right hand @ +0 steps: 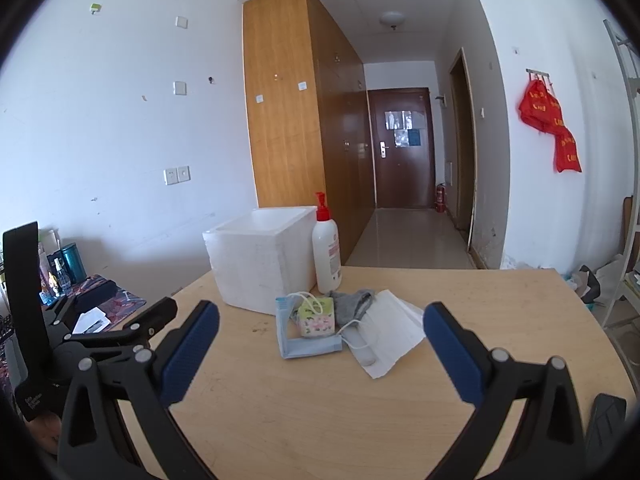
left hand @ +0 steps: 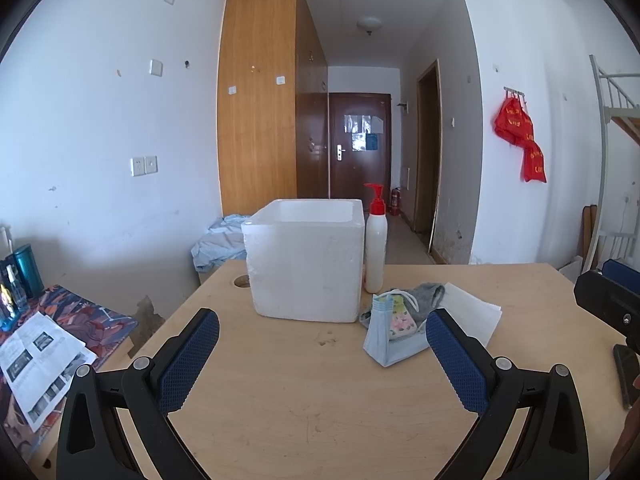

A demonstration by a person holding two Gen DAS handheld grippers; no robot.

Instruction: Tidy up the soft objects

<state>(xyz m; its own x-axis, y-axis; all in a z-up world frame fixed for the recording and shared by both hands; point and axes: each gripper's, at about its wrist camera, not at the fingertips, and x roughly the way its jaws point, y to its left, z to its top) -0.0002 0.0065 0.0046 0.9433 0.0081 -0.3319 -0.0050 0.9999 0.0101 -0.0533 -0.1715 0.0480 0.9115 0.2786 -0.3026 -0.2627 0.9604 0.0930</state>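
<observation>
Left gripper low in the frame, blue-padded fingers spread wide, nothing between them, hovering over the bare wooden table. Right gripper likewise low in its frame, fingers wide apart and empty. Just above centre in both views, a white foam box standing open-topped on the table, with a white pump bottle with a red top upright just beside its right wall. Right of centre, below the bottle, a small heap of soft things: a light-blue face mask at the front, a floral pouch lying on it, a grey cloth behind, and a white face mask to the right, all touching or overlapping. Heap near the box's lower right corner; contact impossible to tell. At the far left edge, a patterned surface carrying printed sheets.
</observation>
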